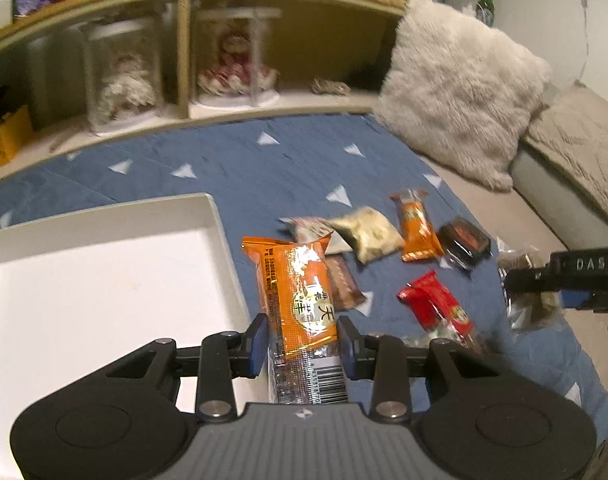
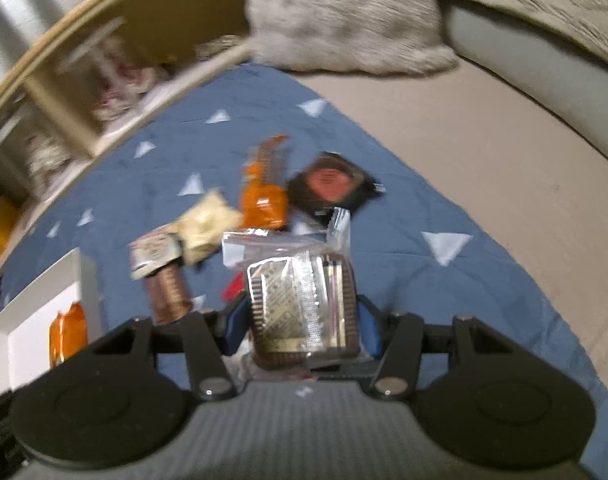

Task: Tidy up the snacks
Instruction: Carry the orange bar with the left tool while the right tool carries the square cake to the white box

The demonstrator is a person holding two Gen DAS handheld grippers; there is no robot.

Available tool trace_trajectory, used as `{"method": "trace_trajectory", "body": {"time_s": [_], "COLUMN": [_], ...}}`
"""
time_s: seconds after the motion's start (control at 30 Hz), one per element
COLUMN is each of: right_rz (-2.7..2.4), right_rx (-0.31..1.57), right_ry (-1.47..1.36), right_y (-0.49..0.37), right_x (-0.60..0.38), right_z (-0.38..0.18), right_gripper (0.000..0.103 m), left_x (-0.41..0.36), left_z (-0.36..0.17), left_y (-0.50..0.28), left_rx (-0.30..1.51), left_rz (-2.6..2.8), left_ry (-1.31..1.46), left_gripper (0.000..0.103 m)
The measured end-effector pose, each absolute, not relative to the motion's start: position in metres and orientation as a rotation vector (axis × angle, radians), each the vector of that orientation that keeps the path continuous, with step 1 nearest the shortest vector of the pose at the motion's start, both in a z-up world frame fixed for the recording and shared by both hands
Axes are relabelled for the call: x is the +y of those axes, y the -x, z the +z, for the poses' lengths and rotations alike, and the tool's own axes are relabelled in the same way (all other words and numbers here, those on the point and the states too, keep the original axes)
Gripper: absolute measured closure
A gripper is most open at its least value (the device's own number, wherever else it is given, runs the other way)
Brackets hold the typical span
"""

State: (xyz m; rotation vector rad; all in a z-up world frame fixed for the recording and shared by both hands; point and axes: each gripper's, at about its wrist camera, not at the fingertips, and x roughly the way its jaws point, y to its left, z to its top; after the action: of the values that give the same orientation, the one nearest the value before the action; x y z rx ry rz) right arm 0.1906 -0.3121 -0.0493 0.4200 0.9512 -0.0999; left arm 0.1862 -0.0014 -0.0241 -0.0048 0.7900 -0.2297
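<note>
Left gripper (image 1: 300, 340) jaws pinch orange snack pack (image 1: 294, 292) by its lower end, white tray (image 1: 220, 232) just left of jaws. Right gripper (image 2: 300, 320) jaws clamp biscuit pack (image 2: 304, 304). Slick wrappers may slip, dropping onto bed.

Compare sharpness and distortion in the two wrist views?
Left wrist: mostly sharp, the orange snack pack print is legible, the jars on the shelf are slightly soft, and fisheye bows the shelf. Right wrist: motion blur throughout, the clear biscuit pack smeared.

"DAS" on the right gripper (image 1: 576, 280); orange packet (image 1: 300, 292) perhaps "天".
</note>
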Motion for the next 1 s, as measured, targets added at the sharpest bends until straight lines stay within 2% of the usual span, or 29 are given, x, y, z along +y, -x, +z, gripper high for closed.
{"method": "trace_trajectory", "body": {"time_s": [0.43,1.0], "right_rz": [0.128,0.293], "right_rx": [0.955,1.087], "right_ry": [-0.324,-0.293], "right_y": [-0.196,-0.219], "right_x": [-0.198,-0.071], "right_z": [-0.028,-0.051], "right_gripper": [0.042,0.042], "left_x": [0.086,0.183], "left_z": [-0.002,-0.037], "left_y": [-0.167,-0.178], "left_rx": [0.78,0.89], "left_rz": [-0.096,-0.011], "left_ry": [0.019,0.09], "left_gripper": [0.064,0.064]}}
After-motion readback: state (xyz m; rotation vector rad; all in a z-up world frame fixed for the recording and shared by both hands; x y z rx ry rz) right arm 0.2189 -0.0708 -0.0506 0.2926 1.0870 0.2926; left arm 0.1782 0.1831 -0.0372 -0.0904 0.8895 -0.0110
